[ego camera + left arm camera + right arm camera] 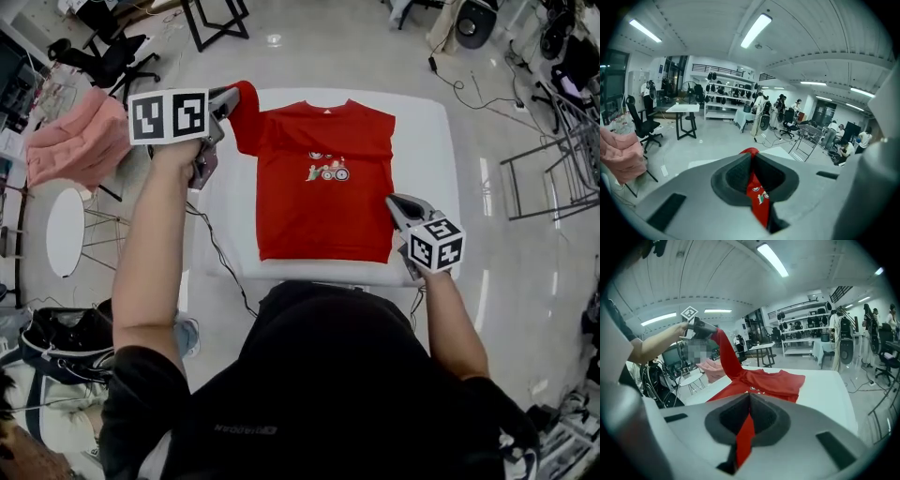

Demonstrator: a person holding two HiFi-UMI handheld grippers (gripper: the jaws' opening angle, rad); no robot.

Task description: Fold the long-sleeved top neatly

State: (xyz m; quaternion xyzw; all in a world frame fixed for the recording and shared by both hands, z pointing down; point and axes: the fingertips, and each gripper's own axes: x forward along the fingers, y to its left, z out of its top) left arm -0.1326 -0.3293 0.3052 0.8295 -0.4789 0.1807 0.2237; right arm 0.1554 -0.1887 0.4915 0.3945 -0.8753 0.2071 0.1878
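Red top (pixel 326 187), collar (pixel 326 109) far, hem (pixel 323 255) near, left claw (pixel 228 97) clamping sleeve (pixel 246 117), right claw (pixel 395 202) clamping perhaps its edge

We see a plain red long-sleeved top (pixel 323 216) with a small chest print in white and green, over a white surface (pixel 427 141). The left gripper (pixel 225 101) and right gripper (pixel 396 204) are pale grey, each bearing black-and-white square markers. The cloth (pixel 75 141) at the side is pink, the floor (pixel 309 56) pale grey.
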